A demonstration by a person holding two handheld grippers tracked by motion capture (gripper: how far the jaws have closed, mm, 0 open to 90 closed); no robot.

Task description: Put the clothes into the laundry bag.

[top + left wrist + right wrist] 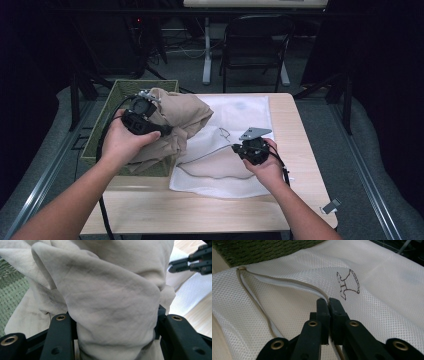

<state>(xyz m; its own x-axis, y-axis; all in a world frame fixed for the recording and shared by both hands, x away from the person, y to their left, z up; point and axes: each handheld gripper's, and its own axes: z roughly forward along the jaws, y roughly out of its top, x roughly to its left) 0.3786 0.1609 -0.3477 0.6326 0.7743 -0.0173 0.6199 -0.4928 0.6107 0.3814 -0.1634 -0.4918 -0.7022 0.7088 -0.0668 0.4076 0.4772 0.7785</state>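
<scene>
Your left gripper (pixel 113 327) clamped round a thick bunch of beige cloth (pixel 172 125), held over the green basket (pixel 107 107) at table's left; your right gripper (pixel 328 306) pinched together on the white mesh bag (pixel 240 112) zip edge, mid-table

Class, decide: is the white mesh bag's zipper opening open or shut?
Open. The right gripper pinches the upper zipper edge of the mesh bag, lifted apart from the lower edge.

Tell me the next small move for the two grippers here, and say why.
Probably carry the beige garment rightward into the mesh bag. The left gripper is clamped on the bunched cloth above the green basket, and the right gripper pinches the bag's zipper edge, holding its mouth open.
</scene>
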